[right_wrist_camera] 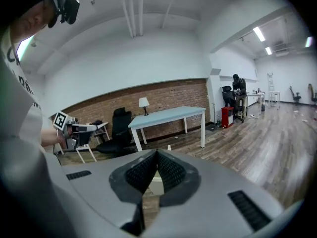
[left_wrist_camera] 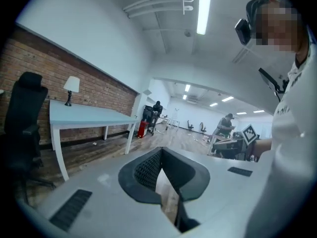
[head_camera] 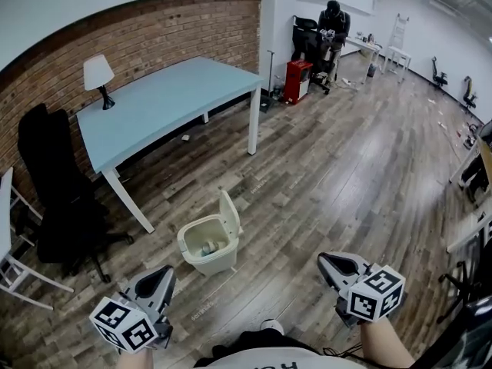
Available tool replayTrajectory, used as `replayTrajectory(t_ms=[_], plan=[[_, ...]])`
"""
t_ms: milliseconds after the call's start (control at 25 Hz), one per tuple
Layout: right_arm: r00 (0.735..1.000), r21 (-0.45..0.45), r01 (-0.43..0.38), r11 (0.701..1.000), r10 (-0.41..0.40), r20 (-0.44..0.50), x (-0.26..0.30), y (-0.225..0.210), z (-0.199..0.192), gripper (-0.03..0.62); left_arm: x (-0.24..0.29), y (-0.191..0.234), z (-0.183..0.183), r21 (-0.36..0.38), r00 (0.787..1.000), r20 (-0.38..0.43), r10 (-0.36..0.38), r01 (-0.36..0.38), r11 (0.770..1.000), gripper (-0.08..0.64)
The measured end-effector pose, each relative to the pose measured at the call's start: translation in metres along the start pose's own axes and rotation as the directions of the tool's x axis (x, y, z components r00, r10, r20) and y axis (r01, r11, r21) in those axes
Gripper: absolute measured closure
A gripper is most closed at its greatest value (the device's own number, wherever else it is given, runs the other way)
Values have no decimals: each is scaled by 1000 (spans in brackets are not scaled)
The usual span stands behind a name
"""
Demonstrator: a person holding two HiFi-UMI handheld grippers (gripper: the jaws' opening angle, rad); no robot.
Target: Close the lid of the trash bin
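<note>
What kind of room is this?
Probably an open-plan office or workshop: a desk with a lamp along a brick wall, a black office chair, and more desks at the far end.

From the head, looks steeply down on the floor [head_camera: 346, 167]. From left gripper [head_camera: 169, 271] and right gripper [head_camera: 323, 259], faces low and level across the room. Shares in all three: tabletop [head_camera: 165, 102], brick wall [head_camera: 154, 33].

trash bin [head_camera: 207, 250] sitting on floor [head_camera: 338, 167] between left gripper [head_camera: 160, 277] and right gripper [head_camera: 329, 263], ahead of both; lid [head_camera: 229, 214] standing at its right; table [head_camera: 165, 98] behind-left, lamp [head_camera: 98, 78] on it.
</note>
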State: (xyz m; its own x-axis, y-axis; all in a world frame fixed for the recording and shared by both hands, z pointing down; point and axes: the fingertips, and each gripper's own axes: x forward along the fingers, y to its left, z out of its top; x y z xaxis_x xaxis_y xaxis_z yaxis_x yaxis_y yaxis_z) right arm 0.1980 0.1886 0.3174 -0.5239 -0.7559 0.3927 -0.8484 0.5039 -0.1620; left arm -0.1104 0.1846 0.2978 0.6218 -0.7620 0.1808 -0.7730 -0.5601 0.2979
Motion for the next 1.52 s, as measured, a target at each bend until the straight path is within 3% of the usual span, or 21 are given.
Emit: replayTrajectory(t_ms=[80,160,320,640,960,1240,1520], plan=[[999,-22,-19,1000,19,-28,2,-27,6,584,23,-9,6,-97,999,50,7,-2,995,554],[998,-38,-41,998,39,-45,4,-50,12,584,43,-18,8,-144,997,78,13,-2,990,554],[995,-70,-75,995,70,-67,9,-86,17,584,76,-32,0,-75,998,38,55,-53,996,554],[992,18,-122,992,123,-42,27,-126,16,584,117,-59,-3,70,998,-39,56,-53,996,554],[985,43,-143,989,146,-87,51,-148,6,584,150,-43,-13,45,994,-76,80,-77,996,554],[985,54,-141,988,146,-91,85,-170,23,584,195,-11,-12,27,991,-115,65,-62,998,554],[984,81,-144,986,151,-98,134,-195,37,584,247,21,-2,89,987,-157,43,-29,996,554]])
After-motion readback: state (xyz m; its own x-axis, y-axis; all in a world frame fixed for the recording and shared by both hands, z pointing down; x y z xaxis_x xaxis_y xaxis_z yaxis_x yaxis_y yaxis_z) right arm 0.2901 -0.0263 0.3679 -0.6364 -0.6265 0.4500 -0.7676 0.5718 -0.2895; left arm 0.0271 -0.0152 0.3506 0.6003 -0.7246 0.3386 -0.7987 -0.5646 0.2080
